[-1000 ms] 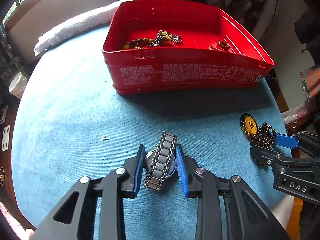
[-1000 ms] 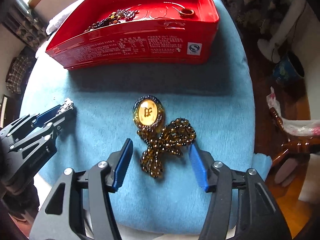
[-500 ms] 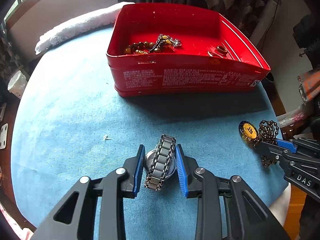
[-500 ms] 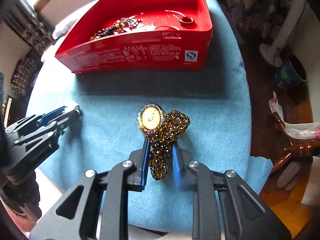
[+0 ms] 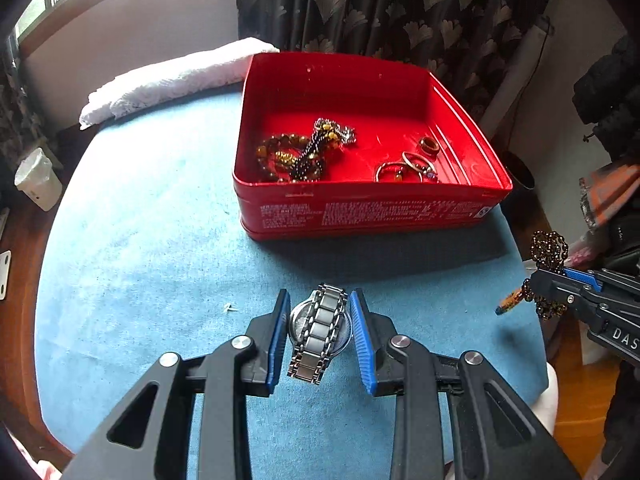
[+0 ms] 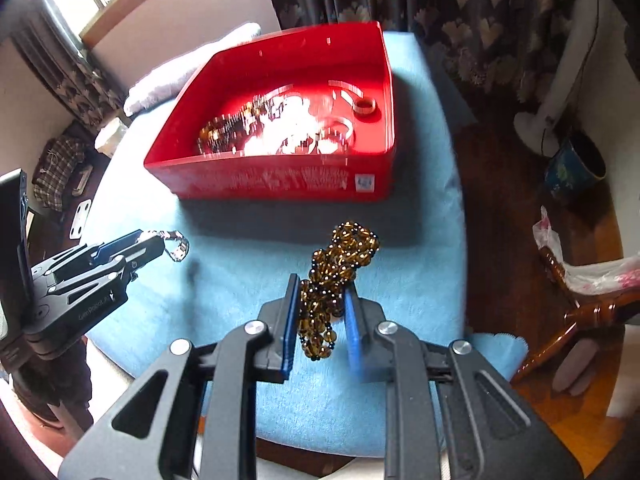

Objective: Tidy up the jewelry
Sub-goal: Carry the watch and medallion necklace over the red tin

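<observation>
on a round tabletop (image 5: pixel 132 248) draped in blue cloth, we see an open red tin (image 5: pixel 360 208) sitting toward the far side, its printed front wall turned to us. inside it lie a tangle of amber and dark beaded bracelets (image 5: pixel 304 152) at the left and several rings (image 5: pixel 416 164) at the right. behind the tin, a folded white towel (image 5: pixel 172 76) rests along the cloth's far edge, and a dark patterned curtain (image 5: pixel 392 8) hangs beyond.

the left claw (image 5: pixel 320 336) is clamped on a silver metal-link wristwatch (image 5: pixel 320 332), its blue pads (image 5: pixel 280 336) pressing the case from both sides while the band runs lengthwise between them. in the right wrist view the watch hangs clear of the cloth, casting a small shadow beneath.

the right claw (image 6: pixel 320 312) is closed on a brown beaded necklace (image 6: pixel 336 276), the strand bunched between its pads (image 6: pixel 290 316) and spilling out ahead of the tips, in front of the tin. from the left wrist view an amber pendant (image 5: pixel 510 302) dangles below that claw at the tabletop's right edge.
</observation>
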### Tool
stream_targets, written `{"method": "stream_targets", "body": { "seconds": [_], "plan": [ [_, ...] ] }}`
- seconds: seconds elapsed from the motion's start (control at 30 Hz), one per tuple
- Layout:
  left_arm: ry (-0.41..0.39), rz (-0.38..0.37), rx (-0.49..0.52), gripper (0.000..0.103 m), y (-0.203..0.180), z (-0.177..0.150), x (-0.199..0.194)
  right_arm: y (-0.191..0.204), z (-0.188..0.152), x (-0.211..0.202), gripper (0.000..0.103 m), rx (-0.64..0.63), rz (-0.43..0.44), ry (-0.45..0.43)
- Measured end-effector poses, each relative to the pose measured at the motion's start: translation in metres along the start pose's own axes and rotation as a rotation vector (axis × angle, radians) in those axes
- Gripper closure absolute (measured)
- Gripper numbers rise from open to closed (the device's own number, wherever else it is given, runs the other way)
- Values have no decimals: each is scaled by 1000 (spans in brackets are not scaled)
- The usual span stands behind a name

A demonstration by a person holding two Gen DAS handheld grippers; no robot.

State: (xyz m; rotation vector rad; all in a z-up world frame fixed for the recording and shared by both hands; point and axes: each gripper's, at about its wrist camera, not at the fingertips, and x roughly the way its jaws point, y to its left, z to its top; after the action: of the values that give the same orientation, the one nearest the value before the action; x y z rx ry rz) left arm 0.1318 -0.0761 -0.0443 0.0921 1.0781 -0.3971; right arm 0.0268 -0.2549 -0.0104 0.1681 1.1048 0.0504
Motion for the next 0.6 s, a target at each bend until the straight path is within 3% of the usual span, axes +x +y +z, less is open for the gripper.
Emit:
{"method": "stream_targets", "body": {
  "seconds": [0.37, 0.6],
  "plan": [
    [-165, -24, -8, 73, 1, 55, -41, 10, 55, -37, 83, -66, 2, -147],
    [-187, -34, -4, 73, 0, 100, -18, 16, 98, -29, 83, -99, 9, -182]
  ]
}}
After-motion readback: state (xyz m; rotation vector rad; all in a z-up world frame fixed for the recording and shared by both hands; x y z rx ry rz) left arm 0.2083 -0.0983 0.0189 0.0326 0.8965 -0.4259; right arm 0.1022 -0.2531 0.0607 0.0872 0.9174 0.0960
